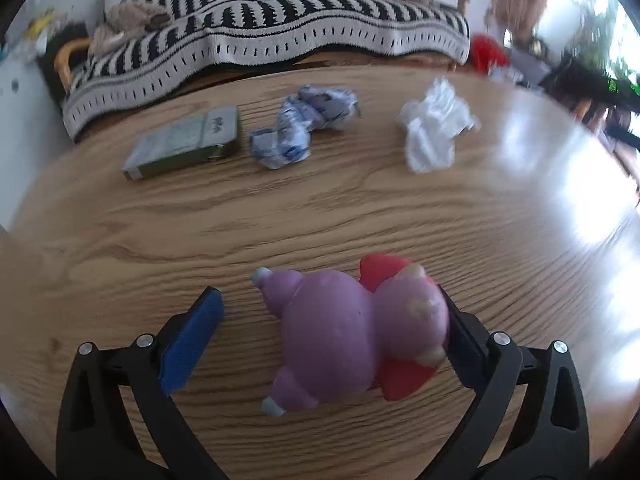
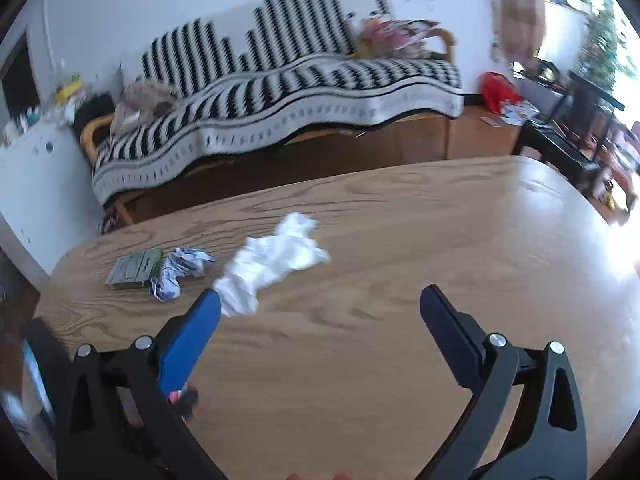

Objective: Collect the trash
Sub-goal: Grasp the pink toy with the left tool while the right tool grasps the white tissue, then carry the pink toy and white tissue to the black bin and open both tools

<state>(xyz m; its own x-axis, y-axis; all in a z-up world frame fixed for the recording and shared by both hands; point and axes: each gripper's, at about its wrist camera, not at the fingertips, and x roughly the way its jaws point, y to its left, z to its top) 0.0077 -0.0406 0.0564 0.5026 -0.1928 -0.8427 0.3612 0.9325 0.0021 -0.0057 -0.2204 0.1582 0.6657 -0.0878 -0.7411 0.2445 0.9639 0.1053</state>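
Three pieces of trash lie in a row on the far part of your bench (image 1: 320,220): a flat green box (image 1: 186,144) on the left, a crumpled blue-and-white wrapper (image 1: 304,128) in the middle, and a crumpled white paper (image 1: 434,128) on the right. In the right wrist view the white paper (image 2: 276,264) stretches diagonally, its long axis running from near the left fingertip up toward the far right. The green box (image 2: 134,269) lies flat with the wrapper (image 2: 178,272) just beside it.

Your left gripper (image 1: 332,308) has its fingers spread wide around a purple-and-red toy figure (image 1: 352,336) lying on the bench. The toy's long axis runs across the gap, its head end against the right finger and clear space before the left finger.

Your right gripper (image 2: 320,304) hovers over bare wood with fingers wide and nothing between them.

Behind the bench stands a sofa under a black-and-white striped blanket (image 2: 280,92).
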